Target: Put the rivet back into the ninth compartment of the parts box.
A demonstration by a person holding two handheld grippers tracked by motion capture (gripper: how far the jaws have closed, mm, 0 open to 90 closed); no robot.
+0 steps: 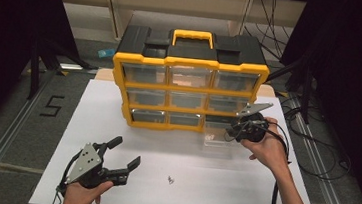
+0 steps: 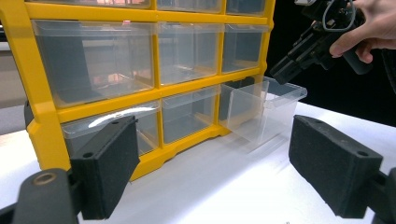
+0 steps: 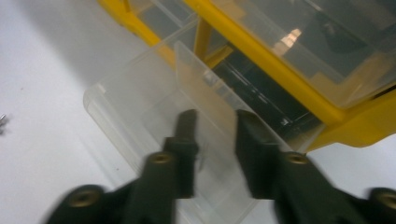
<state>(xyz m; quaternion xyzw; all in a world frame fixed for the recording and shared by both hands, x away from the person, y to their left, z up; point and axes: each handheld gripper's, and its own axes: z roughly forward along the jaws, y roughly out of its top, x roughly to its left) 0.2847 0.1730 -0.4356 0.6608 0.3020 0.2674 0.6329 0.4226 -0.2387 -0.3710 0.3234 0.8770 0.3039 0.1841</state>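
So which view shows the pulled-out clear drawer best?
The left gripper view: the clear drawer shows whole, out of the yellow organizer. The right gripper view shows its divider between the right gripper jaws, blurred. In the high view it is faint.

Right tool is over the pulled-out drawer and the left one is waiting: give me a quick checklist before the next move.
1. Bottom-right drawer pulled out of the organizer: ok.
2. Right tool over the drawer, jaws either side of the divider: ok.
3. Right tool closed on the divider: not ok, a gap shows between the jaws.
4. Left tool open and away from the organizer: ok.
5. Small screw on the white board, away from both tools: ok.
6. Drawer contents: cannot tell, the picture is blurred.
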